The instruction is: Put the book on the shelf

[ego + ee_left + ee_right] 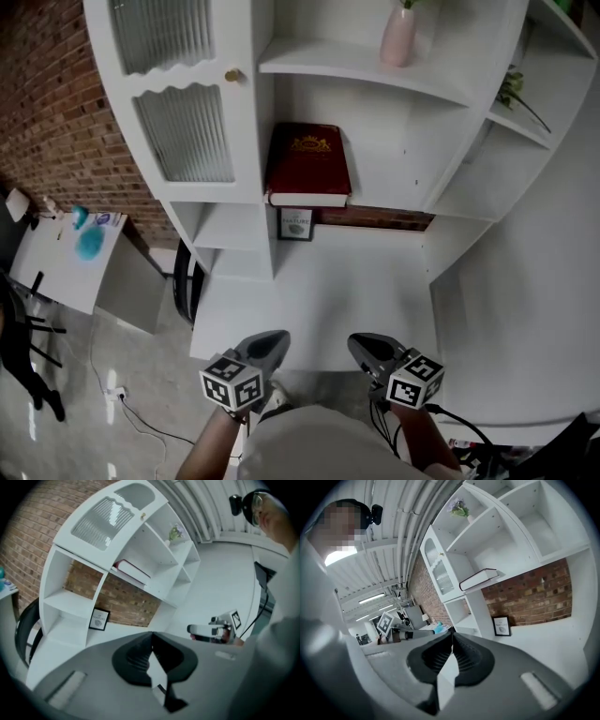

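Note:
A dark red book [307, 161] with a gold emblem lies flat on a middle board of the white shelf unit [375, 192]. The book's spine and white page edge face me. It also shows in the left gripper view as the book [132, 571] and in the right gripper view as the book [479, 578]. My left gripper [272, 339] and right gripper [364, 343] hover side by side over the near edge of the white desk [319, 291], well short of the shelf. Both are shut and hold nothing; each pair of dark pads meets, as in the left gripper [151, 637] and the right gripper [452, 637].
A small framed picture [296, 224] stands under the book's board against the brick. A pink vase [398, 36] sits on the board above, a plant [514, 89] to the right. A ribbed-glass cabinet door [183, 131] is at left. A low table [70, 258] stands on the floor.

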